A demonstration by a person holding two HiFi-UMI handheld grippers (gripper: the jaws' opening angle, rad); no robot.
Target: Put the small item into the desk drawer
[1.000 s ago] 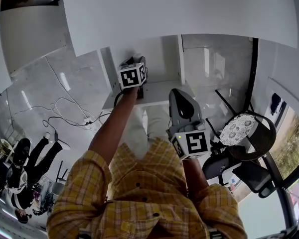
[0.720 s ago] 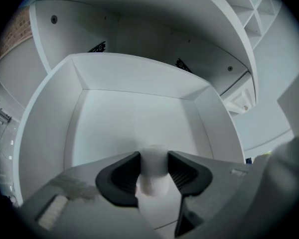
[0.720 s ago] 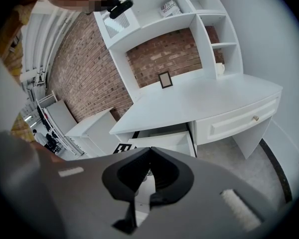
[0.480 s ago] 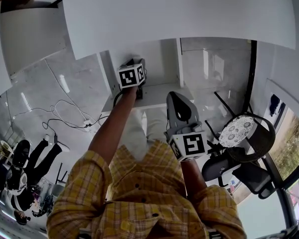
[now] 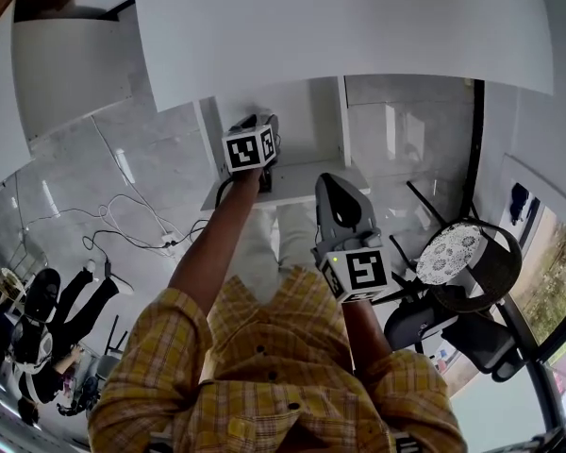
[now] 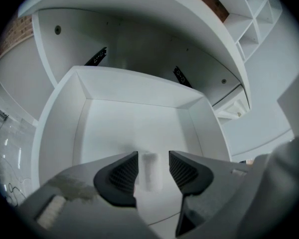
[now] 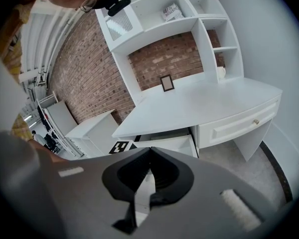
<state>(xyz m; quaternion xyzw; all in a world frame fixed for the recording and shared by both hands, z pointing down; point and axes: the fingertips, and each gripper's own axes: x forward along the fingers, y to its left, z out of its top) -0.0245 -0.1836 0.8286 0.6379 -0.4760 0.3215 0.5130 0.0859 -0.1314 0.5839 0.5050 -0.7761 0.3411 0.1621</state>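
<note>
Left gripper [image 6: 152, 159]: jaws had just been opening and stood wide. The small white item [image 6: 150, 172] sat between the pads, unclamped, with a gap showing on its right side. Item was blurred, over the floor of the open drawer [image 6: 139, 91] near the front edge; couldn't tell if it touched. Right gripper [image 7: 150, 152]: jaws closed tip to tip, nothing in them, held back from the desk [image 7: 209, 103], over the person's shirt [image 5: 264, 366].

1. We see the white desk [image 7: 199, 103] bearing a small picture frame [image 7: 166, 82] at its 12 o'clock edge.
2. The open drawer [image 6: 139, 121] shows a small white item [image 6: 150, 171] at 6 o'clock of its floor.
3. The marble floor [image 5: 160, 159] carries loose cables [image 5: 123, 223] at 9 o'clock in the head view.
</note>
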